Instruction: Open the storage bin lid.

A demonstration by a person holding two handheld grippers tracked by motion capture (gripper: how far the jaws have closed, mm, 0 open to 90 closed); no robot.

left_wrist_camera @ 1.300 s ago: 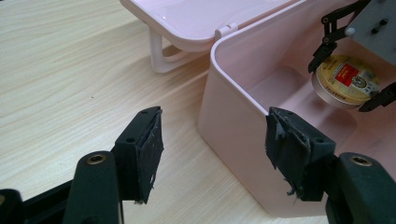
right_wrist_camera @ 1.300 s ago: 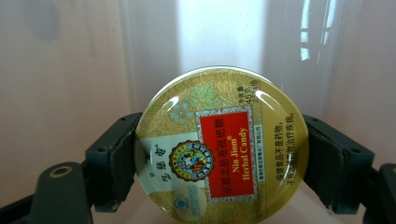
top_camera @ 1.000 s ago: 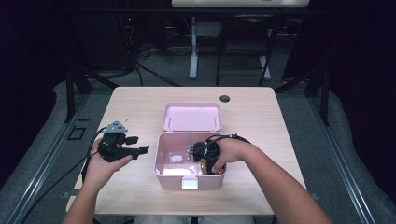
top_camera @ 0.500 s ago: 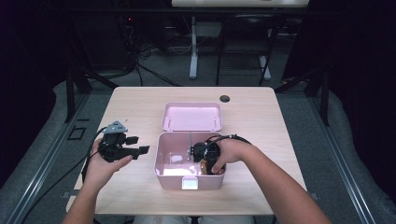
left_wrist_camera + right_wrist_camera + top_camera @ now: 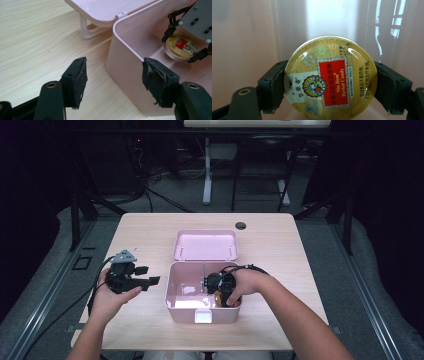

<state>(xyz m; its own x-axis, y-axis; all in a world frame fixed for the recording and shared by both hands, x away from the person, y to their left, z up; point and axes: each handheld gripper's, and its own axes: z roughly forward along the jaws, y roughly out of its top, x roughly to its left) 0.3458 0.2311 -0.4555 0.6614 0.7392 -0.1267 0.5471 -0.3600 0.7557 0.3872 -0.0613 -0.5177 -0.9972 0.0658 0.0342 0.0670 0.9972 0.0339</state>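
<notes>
gripping the round candy tin [image 5: 330, 77] inside the pink box [image 5: 172, 307] at frame centre, right tool [image 5: 330, 85] clamps its rim; left tool [image 5: 115, 82] gapes empty at left.

Pink box [image 5: 202, 312] — gold-and-red tin [image 5: 330, 77]

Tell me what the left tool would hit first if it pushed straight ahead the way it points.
Most likely the near corner wall of the open pink plastic box: in the left gripper view the left tool stands open with that wall just ahead between its tips, though depth is hard to judge.
</notes>
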